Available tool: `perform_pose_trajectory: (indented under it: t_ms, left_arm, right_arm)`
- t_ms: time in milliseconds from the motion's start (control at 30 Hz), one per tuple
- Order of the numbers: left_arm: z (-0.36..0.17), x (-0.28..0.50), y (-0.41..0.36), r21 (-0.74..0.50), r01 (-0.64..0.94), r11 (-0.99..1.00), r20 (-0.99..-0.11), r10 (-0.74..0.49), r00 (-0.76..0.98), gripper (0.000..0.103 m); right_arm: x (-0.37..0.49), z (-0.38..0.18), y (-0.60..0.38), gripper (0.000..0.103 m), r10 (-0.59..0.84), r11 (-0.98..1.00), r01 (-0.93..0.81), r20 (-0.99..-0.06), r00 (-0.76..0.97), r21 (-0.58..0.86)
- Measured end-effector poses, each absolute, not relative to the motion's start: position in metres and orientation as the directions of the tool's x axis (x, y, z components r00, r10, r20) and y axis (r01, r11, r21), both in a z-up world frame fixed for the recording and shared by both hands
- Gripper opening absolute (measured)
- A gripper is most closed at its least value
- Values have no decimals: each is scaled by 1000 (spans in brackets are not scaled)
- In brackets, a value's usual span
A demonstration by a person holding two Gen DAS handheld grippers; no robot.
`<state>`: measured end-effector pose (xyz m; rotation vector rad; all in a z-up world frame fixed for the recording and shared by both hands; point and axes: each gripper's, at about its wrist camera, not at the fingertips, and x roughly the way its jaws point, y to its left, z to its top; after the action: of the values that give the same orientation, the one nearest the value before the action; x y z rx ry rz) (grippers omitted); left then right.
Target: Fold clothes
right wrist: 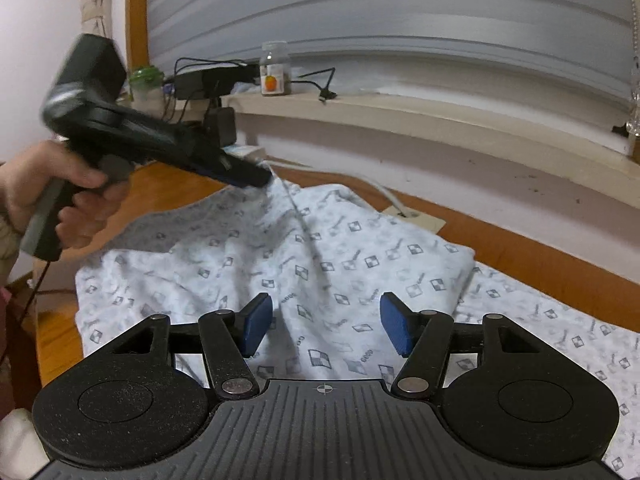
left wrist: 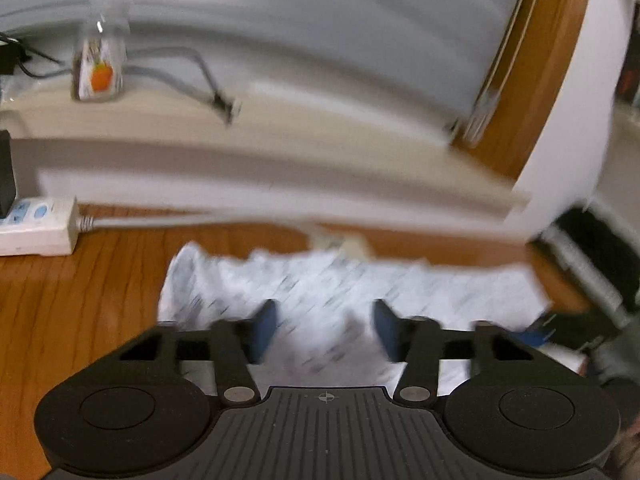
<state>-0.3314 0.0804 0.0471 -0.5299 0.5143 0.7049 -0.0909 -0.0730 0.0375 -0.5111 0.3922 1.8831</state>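
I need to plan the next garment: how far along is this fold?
Early. The patterned white garment lies rumpled on the wooden table, one part doubled over. The left hand-held gripper is at its far edge; the right hand-held gripper hovers open above it. Smoothing and folding remain.

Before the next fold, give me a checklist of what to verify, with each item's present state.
1. Right gripper jaws open and empty: ok.
2. Left gripper jaws apart over the garment: ok.
3. Left gripper touching or holding cloth: cannot tell, its view is blurred.
4. Garment lying flat: not ok, ridged and bunched in the middle.
5. White cable clear of the garment's far edge: cannot tell, it runs close behind.
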Motion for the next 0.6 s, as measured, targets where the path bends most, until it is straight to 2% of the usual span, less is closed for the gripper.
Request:
perform_pose_trajectory:
  t_ms: [33, 100, 167, 200, 233, 367, 433, 500, 600]
  left_arm:
    - [40, -333, 84, -255, -726, 638, -637, 454, 622, 35]
    - [30, -343, 84, -217, -741, 636, -678, 448, 583, 32]
    - [27, -364, 82, -257, -743, 618, -669, 441, 598, 25]
    - [29, -372, 81, -260, -754, 603, -667, 453, 592, 18]
    - [31, -381, 78, -248, -772, 586, -662, 479, 577, 18]
    - [38, -398, 70, -256, -792, 555, -636, 520, 570, 36]
    - [41, -405, 64, -280, -783, 556, -610, 527, 592, 54]
    - [46, -408, 52, -306, -753, 583, -574, 518, 634, 62]
    - [45, -409, 34, -327, -721, 611, -563, 487, 668, 62]
  right_arm:
    - [-90, 36, -72, 60, 792, -340, -940, -535, -295, 15]
    - [-86, 30, -68, 60, 789, -312, -950, -560, -253, -11]
    - [-77, 29, -66, 60, 793, -281, -960, -563, -233, 1]
    - [-73, 30, -67, 60, 796, -275, -961, -558, -235, 12]
    - [-70, 31, -68, 60, 800, -272, -962, -550, -239, 23]
    - [-56, 35, -79, 61, 822, -260, -964, -513, -248, 50]
    - [-49, 36, -86, 61, 827, -261, -962, -496, -264, 78]
    - [-46, 37, -92, 61, 830, -268, -959, -482, -280, 96]
    - [-53, 38, -96, 62, 815, -310, -945, -483, -322, 106]
